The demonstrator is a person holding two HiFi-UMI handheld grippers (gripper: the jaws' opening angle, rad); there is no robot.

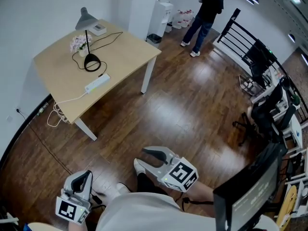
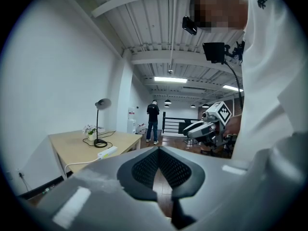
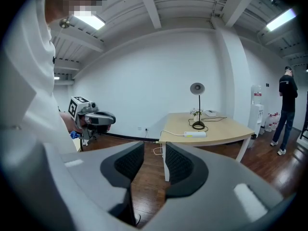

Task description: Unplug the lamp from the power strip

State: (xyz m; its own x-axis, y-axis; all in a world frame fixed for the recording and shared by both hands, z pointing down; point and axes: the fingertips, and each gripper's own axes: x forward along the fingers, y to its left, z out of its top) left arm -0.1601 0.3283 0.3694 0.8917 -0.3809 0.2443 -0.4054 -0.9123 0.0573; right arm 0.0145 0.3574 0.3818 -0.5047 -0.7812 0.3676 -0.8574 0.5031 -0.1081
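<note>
The grey desk lamp stands on the wooden table at the upper left of the head view, its black cord looping over the tabletop. A white power strip lies near the table's front edge. Both grippers are far from the table, close to my body. My left gripper is shut with nothing in it. My right gripper is open and empty. The left gripper view shows the lamp, the strip and the right gripper. The right gripper view shows the lamp and the strip.
A small flower pot and a white box sit beside the lamp. The strip's white cable hangs off the table to the floor. A person stands far off by a black railing. Chairs and desks crowd the right.
</note>
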